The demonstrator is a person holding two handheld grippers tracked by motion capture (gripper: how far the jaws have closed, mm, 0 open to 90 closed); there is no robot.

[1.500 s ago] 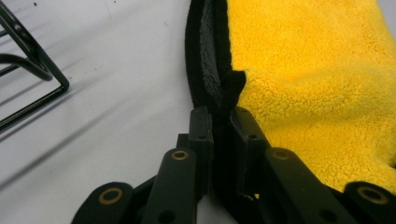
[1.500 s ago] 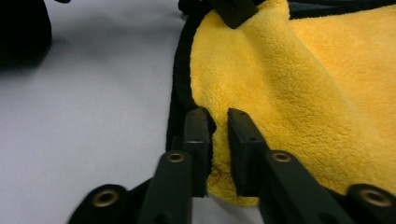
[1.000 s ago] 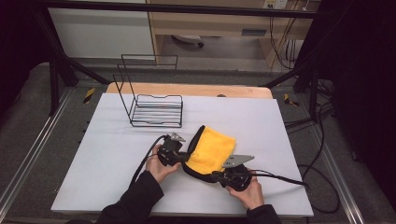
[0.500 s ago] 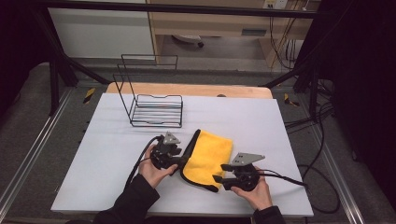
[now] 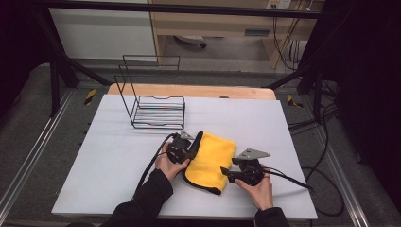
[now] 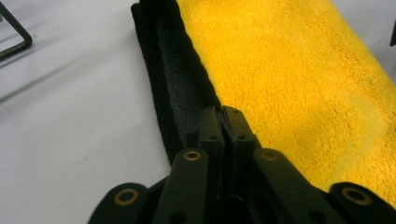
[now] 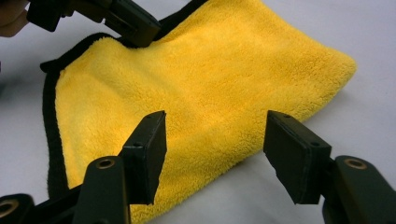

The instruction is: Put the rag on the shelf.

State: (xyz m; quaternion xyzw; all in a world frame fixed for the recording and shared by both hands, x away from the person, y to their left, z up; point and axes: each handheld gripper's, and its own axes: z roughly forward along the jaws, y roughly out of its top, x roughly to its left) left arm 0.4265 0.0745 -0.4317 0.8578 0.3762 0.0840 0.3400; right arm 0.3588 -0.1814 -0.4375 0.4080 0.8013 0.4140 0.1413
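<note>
Cloth: soft, light, floppy; best pinched at black hem.
Left gripper: just closed, jaws together at that hem.
Right gripper: just opened, gaping, empty, cloth edge ahead.

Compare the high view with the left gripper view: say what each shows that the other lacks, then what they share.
High view alone: the wire rack's full frame standing behind the cloth, the wooden board at the table's far edge, the person's forearms, and the right hand-held gripper, jaws apart at the cloth's near right edge.

Left gripper view alone: the left hand-held gripper's jaws pressed together where the cloth's black border meets its yellow pile.

Shared: the yellow cloth lying folded on the white table, and the left hand-held gripper at its left edge.
</note>
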